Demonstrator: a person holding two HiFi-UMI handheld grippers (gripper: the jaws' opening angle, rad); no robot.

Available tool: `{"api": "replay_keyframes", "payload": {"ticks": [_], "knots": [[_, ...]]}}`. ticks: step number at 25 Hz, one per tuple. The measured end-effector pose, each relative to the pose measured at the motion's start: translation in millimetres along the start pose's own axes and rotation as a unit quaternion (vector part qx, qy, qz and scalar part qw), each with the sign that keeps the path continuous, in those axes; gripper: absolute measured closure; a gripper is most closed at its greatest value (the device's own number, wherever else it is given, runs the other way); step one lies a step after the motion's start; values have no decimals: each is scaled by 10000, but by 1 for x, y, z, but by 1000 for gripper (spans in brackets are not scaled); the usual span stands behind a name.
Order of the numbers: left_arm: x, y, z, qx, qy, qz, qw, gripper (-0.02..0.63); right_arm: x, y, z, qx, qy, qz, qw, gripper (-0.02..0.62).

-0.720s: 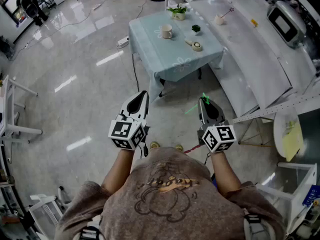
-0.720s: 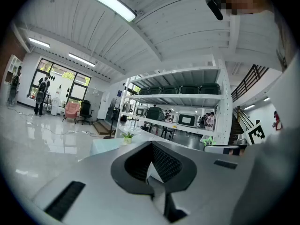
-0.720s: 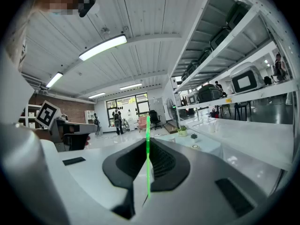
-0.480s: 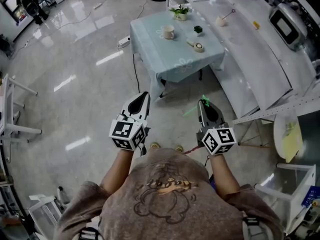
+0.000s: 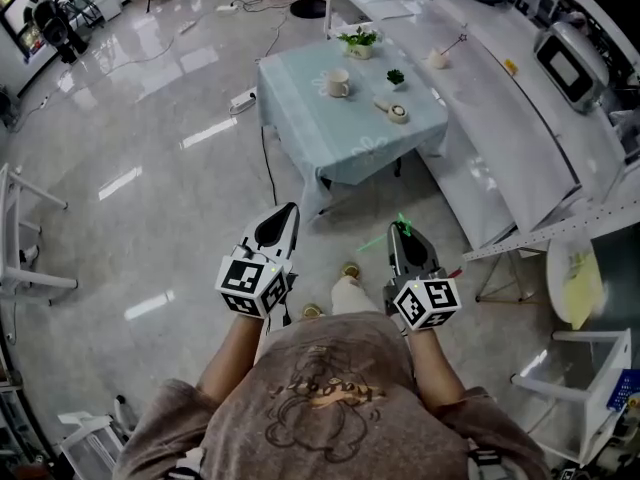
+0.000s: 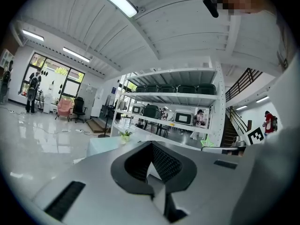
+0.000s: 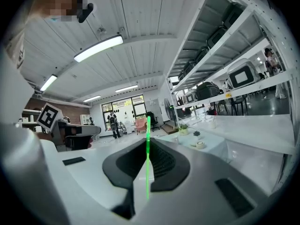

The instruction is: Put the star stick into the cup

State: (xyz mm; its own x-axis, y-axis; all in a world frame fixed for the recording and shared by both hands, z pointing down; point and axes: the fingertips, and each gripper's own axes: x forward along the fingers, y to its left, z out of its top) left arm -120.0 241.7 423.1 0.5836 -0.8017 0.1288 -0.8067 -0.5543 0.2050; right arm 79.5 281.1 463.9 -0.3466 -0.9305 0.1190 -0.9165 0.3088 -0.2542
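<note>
Bright ceiling strips [image 7: 98, 48], glare on floor [image 5: 130, 178] (glossy); fisheye edges dark, curved.

left gripper [image 6: 151, 150]: grey jaws together, nothing between them. white metal shelving rack [image 6: 173, 95] stands beyond. small green potted plant [image 6: 125, 135] on pale blue table [image 6: 97, 145], below the rack's left end. pink chair [image 6: 63, 108] well left of the rack.
</note>
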Motion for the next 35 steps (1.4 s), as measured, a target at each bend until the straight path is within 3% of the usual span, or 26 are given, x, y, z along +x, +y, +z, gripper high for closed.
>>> {"api": "replay_keyframes", "payload": {"ticks": [14, 21, 35], "knots": [[60, 42, 11, -141, -42, 21, 9999, 588, 74, -20, 16, 17, -128, 30, 9999, 577], [126, 67, 24, -86, -18, -44, 10000, 588, 149, -50, 30, 4, -80, 202, 9998, 577], [265, 133, 64, -98, 119, 358, 9992, 588, 296, -118, 89, 25, -63, 662, 9978, 577]]}}
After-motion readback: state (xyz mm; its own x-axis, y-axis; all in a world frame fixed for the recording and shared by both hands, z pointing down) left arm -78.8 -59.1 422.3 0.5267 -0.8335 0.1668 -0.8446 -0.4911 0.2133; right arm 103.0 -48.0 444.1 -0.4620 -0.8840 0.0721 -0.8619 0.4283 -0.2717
